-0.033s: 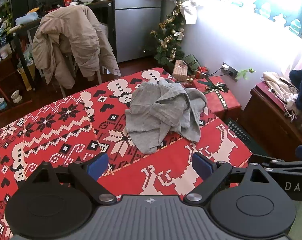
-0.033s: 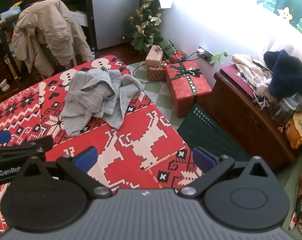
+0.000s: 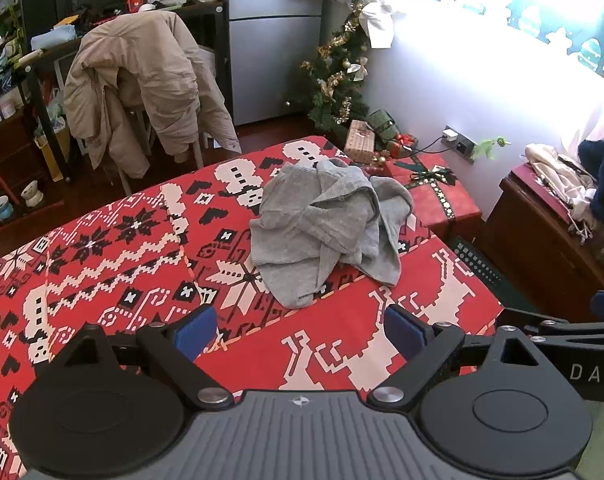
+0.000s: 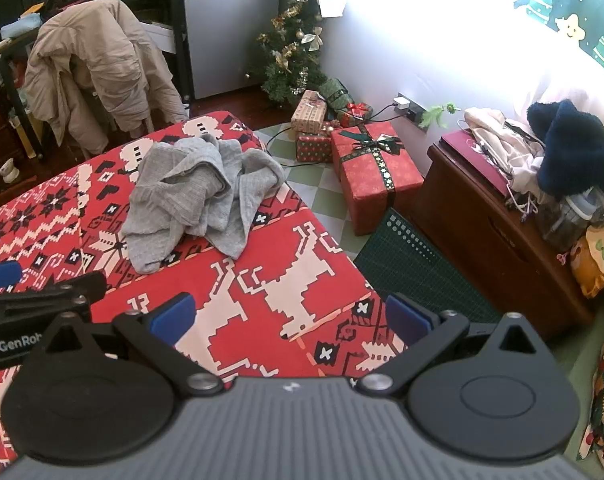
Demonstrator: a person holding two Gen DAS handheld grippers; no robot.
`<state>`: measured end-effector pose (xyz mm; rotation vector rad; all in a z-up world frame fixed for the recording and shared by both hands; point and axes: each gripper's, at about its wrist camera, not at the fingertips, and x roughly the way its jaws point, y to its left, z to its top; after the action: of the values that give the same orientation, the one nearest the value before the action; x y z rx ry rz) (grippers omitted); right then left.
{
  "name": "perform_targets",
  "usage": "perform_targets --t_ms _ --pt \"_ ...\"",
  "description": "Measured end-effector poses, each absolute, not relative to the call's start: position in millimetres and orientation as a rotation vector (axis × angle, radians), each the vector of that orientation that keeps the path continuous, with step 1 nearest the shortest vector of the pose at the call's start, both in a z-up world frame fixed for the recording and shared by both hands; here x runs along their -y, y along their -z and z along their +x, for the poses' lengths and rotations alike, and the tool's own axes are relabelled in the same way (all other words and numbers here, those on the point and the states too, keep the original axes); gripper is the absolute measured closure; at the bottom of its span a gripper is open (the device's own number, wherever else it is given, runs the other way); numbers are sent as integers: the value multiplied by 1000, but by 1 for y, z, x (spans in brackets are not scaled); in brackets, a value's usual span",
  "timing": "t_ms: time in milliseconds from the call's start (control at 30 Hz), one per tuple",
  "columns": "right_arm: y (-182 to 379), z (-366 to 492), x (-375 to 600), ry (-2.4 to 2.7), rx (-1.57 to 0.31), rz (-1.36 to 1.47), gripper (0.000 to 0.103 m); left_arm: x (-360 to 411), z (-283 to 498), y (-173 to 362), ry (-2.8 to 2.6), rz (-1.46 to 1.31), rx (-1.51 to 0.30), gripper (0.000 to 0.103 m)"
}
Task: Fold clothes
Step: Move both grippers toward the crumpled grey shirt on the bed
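No visible change from earlier frames: grey garment (image 3: 327,228) crumpled, unfolded on red surface (image 3: 102,264), left gripper (image 3: 300,330) and right gripper (image 4: 288,318) fingers apart, holding nothing.

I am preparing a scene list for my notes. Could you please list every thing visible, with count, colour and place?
garment: one, grey, crumpled on the tablecloth
tablecloth: one, red with white and black pattern, covering the table
jacket: one, beige, over a chair behind the table
Christmas tree: one, green, in the corner
large gift box: one, red with dark ribbon, on the floor
left gripper: one, black with blue pads, open
right gripper: one, black with blue pads, open
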<state>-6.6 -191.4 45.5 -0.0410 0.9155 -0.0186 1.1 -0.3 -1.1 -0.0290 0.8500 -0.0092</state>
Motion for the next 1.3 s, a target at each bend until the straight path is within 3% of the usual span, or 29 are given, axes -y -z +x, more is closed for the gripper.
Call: perform_targets --t_ms 1300 --pt "-37 -6 193 -6 -910 -30 1 1 8 17 11 -67 -885 13"
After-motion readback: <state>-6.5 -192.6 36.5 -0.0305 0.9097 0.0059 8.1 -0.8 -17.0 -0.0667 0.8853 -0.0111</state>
